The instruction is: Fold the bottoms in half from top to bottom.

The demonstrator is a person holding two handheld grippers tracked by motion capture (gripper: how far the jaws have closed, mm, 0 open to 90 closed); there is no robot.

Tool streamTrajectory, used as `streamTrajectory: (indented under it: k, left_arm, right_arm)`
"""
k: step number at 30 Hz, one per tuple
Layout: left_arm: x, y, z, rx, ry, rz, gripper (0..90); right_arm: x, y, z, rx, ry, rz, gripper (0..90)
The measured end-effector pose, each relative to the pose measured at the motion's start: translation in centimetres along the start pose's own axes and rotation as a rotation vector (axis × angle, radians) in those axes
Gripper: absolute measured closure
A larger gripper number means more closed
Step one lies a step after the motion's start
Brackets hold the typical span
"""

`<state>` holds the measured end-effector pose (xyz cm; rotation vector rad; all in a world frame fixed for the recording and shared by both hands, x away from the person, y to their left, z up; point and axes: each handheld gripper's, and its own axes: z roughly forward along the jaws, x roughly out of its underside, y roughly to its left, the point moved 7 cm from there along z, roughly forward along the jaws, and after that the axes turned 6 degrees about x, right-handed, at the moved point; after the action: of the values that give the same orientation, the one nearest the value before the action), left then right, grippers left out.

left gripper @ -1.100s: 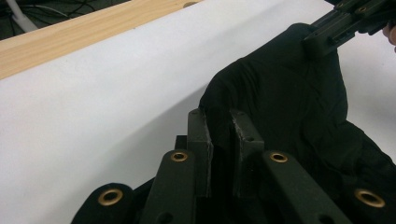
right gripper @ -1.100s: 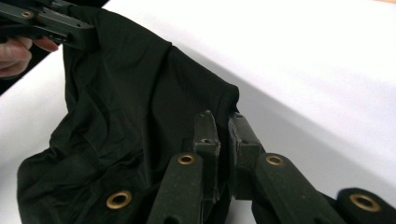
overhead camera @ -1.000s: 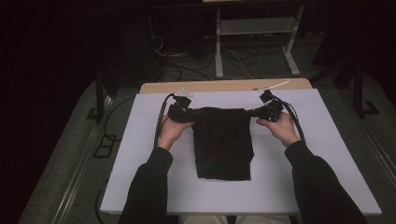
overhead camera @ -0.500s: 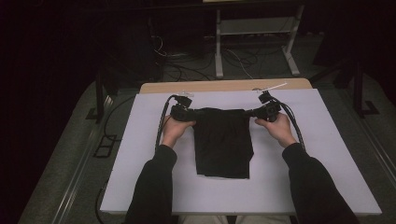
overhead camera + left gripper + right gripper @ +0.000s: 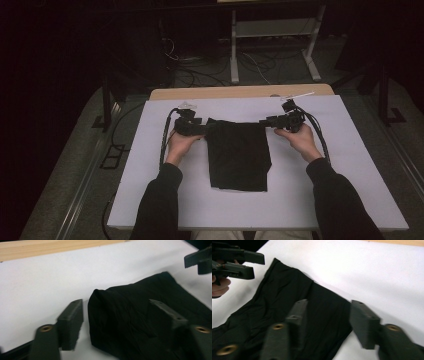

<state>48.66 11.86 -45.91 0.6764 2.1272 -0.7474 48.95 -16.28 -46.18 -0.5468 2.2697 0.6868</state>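
Observation:
A folded black cloth (image 5: 239,155) lies flat on the white table cover (image 5: 150,200). My left gripper (image 5: 202,129) rests at the cloth's far left corner and my right gripper (image 5: 267,121) at its far right corner. Both have just been opening their jaws. In the left gripper view, the left gripper (image 5: 115,304) stands open around the bunched corner of the cloth (image 5: 125,322), its pads off the fabric. In the right gripper view, the right gripper (image 5: 329,303) is open over the cloth's (image 5: 282,295) edge, one jaw above the fabric and one above the bare cover.
A wooden strip (image 5: 240,92) borders the table's far edge. Beyond it, a metal stand (image 5: 272,35) and cables (image 5: 190,60) lie on the dark floor. Bare white cover stretches to either side of the cloth and in front of it.
Both grippers' jaws have opened and let go of the cloth's far corners. The left hand has sunk a little toward the table. The cloth's far edge now lies slack.

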Motion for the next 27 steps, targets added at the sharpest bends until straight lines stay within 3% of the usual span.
streamTrajectory:
  k: [3,7,10,15,18,22,27]
  left_arm:
    - [0.1,0.0,-0.8,0.002,-0.014,-0.013,13.4]
    - [0.0,-0.4,-1.9,0.015,-0.038,-0.034,6.2]
    - [0.0,-0.8,-2.6,0.02,-0.054,-0.023,2.6]
    - [0.8,-1.4,-3.4,0.035,-0.069,-0.019,0.0]
    - [1.4,-1.8,-3.9,0.037,-0.07,-0.013,0.0]
    - [2.1,-2.9,-4.9,0.052,-0.089,0.008,0.0]
    - [2.5,-4.4,-5.9,0.071,-0.114,0.03,0.0]
  right_arm:
    - [0.0,0.2,-1.0,0.006,-0.023,0.0,31.9]
    - [0.2,0.5,-2.3,0.008,-0.047,-0.01,15.2]
    - [0.4,0.7,-3.2,0.013,-0.048,-0.017,0.6]
    - [1.5,1.2,-4.4,0.029,-0.044,-0.023,0.0]
    - [2.2,1.5,-5.2,0.015,-0.059,-0.018,0.0]
    - [3.5,1.9,-6.2,-0.002,-0.073,-0.019,0.0]
    - [4.6,2.2,-7.0,0.011,-0.071,-0.025,0.0]
